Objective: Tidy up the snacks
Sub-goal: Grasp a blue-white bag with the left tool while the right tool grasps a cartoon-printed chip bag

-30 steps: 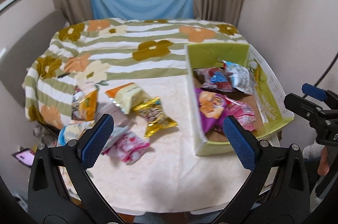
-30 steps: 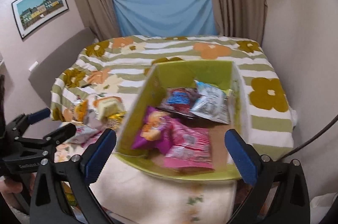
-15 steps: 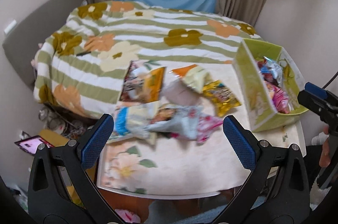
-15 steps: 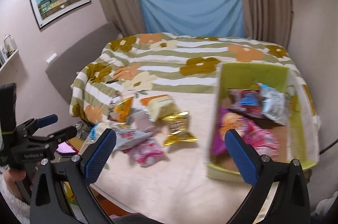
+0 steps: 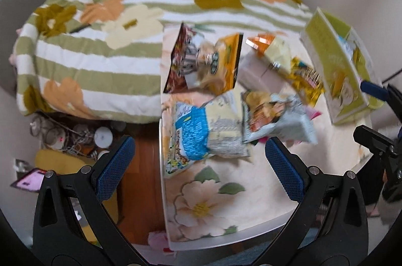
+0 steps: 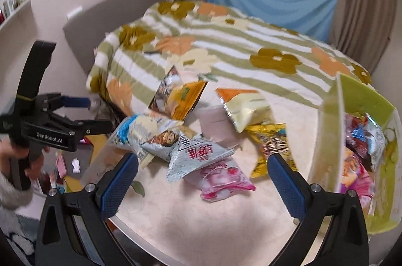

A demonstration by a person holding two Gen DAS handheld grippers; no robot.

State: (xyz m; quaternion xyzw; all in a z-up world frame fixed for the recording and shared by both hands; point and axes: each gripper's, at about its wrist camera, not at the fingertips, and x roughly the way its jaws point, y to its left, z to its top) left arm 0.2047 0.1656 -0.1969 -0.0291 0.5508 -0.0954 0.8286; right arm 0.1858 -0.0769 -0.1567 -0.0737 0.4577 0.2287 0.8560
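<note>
Several snack bags lie in a loose pile on the cream floral table point(image 5: 226, 210). A blue-and-white bag point(image 5: 198, 138) is nearest my left gripper point(image 5: 198, 165), which is open and empty above the table's left edge. A yellow-orange bag point(image 5: 213, 65), a gold bag point(image 6: 272, 148), a silver bag point(image 6: 193, 155) and a pink bag point(image 6: 221, 178) lie around it. My right gripper point(image 6: 201, 180) is open and empty over the pink bag. The green box point(image 6: 361, 115) at the right holds several snacks.
A bed with a green-striped flower blanket point(image 5: 105, 22) lies behind the table. Clutter sits on the floor point(image 5: 75, 138) left of the table. The other gripper shows in each view: the left one point(image 6: 75, 113) in a hand, the right one point(image 5: 377, 115) by the box.
Both views have swung left, from the green box to the loose snack pile and the table's left edge. Both grippers stay open and empty.
</note>
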